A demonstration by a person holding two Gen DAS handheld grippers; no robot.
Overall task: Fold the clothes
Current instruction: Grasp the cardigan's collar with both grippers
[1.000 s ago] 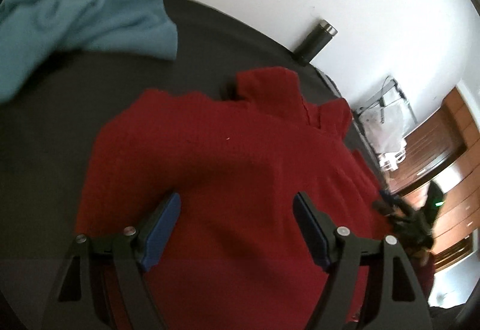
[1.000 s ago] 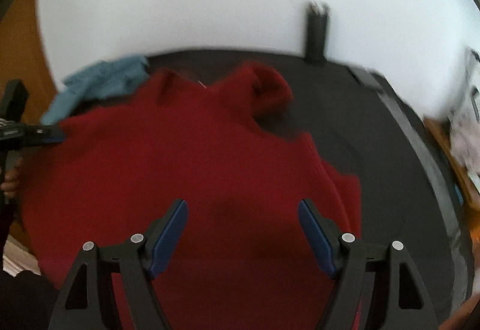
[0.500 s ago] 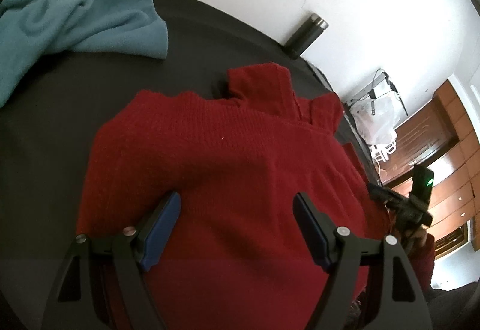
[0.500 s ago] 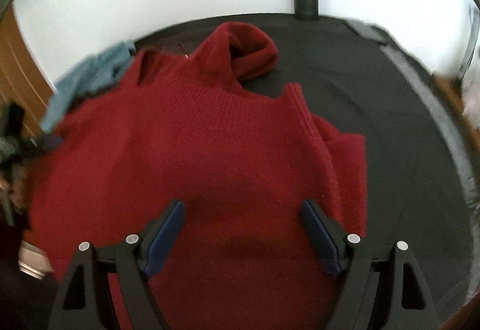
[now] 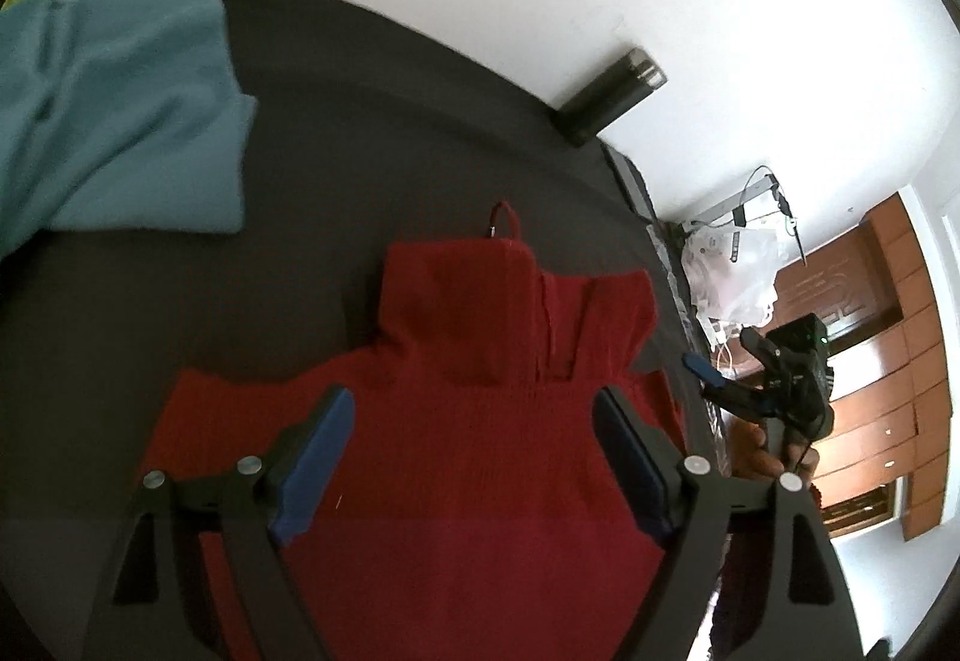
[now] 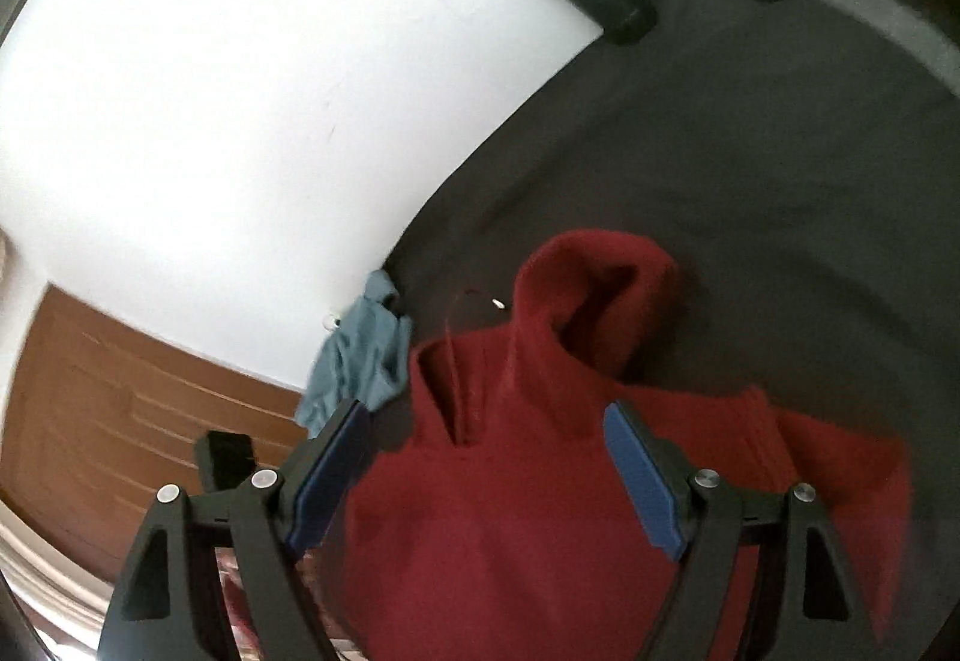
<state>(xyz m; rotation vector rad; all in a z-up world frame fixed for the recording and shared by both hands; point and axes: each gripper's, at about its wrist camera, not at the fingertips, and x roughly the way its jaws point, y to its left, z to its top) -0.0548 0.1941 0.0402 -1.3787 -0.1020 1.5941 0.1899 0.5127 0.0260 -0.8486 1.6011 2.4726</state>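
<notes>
sweater: the red sweater lies flat on the dark desk, filling the lower middle of both my views; its neck and folded sleeve sit toward the frame centre, its body runs down under me.
long axis: from collar at mid-frame to hem at the bottom edge, so it points straight back at me in both views.
left jaws: my left gripper hovers over the shoulder area, jaws opening, wide apart; knit lies beneath the gap but the pads press on nothing.
right jaws: my right gripper stands just as wide over the chest below the collar, holding nothing; in the left view it shows at the right edge, off the sweater's side.
nearer hand: both are over the body; i judge the left is better centred, the right closer to the loose sleeve at lower right of its view.
next move, my guess: drop onto an edge or sleeve and carry it across the body.
surface: dark cloth-covered desk, with a teal garment crumpled at upper left.
room: white wall, a dark flask against it, wooden cabinets at right.
</notes>
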